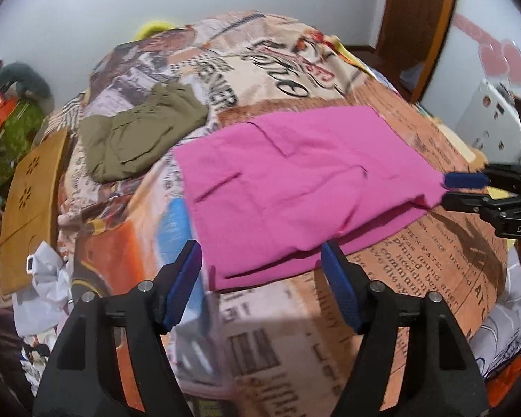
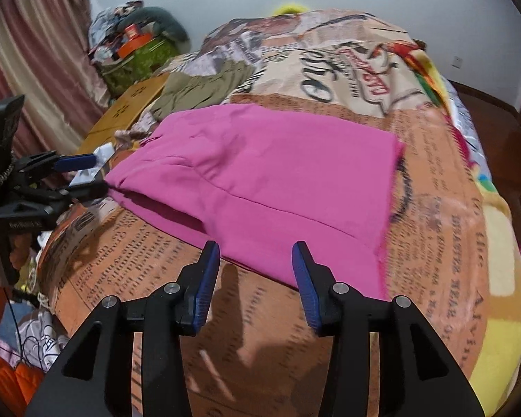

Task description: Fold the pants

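The pink pants [image 1: 295, 173] lie folded flat on the bed [image 1: 434, 243], across the middle of both views, on a blanket printed like old newspaper. In the left wrist view the left gripper [image 1: 260, 260] fills the bottom centre, its blue pads spread apart with nothing between them, tips at the near edge of the pants. The right gripper [image 1: 451, 189] reaches in from the right edge of that view, its jaws parted at the pants' corner; whether the lower tip touches the cloth I cannot tell. In the right wrist view the right gripper [image 2: 257, 260] stands at bottom centre, pads apart over the pants' near hem. Olive-green pants [image 1: 138, 135] lie folded in the upper left, just beside the pink ones. A wooden board [image 1: 27, 208] stands at the left bed edge, crumpled white cloth [image 1: 41, 295] below it, and a green bag [image 2: 135, 59] piled with clutter beyond.
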A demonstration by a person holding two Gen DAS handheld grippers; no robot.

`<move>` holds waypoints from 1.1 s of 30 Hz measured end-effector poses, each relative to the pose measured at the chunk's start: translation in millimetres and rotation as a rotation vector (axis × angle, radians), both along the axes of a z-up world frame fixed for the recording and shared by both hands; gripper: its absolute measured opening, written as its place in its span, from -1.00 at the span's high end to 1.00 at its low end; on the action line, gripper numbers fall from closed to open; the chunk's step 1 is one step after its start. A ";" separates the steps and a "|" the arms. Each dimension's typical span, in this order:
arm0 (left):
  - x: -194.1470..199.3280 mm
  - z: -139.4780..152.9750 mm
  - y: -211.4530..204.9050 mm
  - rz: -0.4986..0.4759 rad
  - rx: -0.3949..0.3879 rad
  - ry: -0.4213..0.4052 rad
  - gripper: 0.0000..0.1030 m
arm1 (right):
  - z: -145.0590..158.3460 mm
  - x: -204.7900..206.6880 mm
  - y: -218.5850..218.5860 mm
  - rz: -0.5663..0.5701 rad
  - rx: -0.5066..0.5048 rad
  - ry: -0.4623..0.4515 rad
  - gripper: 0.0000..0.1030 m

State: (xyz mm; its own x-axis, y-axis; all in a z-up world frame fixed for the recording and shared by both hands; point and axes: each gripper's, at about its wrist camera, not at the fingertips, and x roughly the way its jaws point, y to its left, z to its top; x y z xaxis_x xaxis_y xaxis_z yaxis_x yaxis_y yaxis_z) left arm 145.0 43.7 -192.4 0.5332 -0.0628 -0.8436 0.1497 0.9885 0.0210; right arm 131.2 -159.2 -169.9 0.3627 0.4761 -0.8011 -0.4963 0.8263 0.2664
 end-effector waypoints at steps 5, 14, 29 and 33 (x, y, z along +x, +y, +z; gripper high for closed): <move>1.4 6.4 21.5 0.097 0.025 -0.036 -0.44 | 1.5 1.4 -25.5 -0.092 0.013 0.002 0.23; 19.3 -16.7 28.8 0.157 -0.065 0.053 -0.44 | -20.2 3.7 -52.0 -0.205 0.010 0.065 0.23; 23.2 -38.1 16.6 0.111 -0.155 0.135 -0.14 | -36.2 5.2 -51.0 -0.179 0.039 0.096 0.48; 22.0 -34.5 19.1 0.131 -0.137 0.118 0.16 | -36.9 6.3 -48.5 -0.168 0.039 0.095 0.60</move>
